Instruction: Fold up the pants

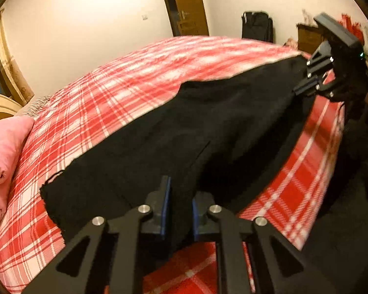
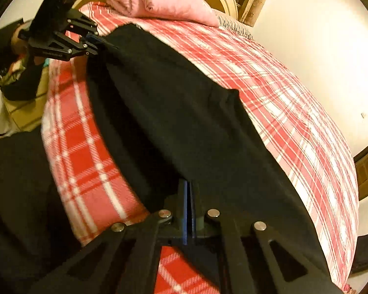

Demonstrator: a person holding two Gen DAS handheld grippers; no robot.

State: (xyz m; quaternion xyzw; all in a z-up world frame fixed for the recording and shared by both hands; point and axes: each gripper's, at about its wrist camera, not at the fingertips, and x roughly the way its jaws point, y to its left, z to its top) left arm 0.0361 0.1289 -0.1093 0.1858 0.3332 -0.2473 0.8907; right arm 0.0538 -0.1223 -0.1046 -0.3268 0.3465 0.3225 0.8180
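The black pants [image 1: 184, 132] lie spread over a bed with a red and white checked cover [image 1: 125, 78], and their near edge is lifted between the two tongs. The left tongs [image 1: 180, 210] pinch one end of this edge, with black cloth between the blue pads, and the right tongs [image 2: 189, 208] are pressed together on the other end. A folded pink blanket [image 2: 164, 0] rests at the head of the bed, apart from the pants.
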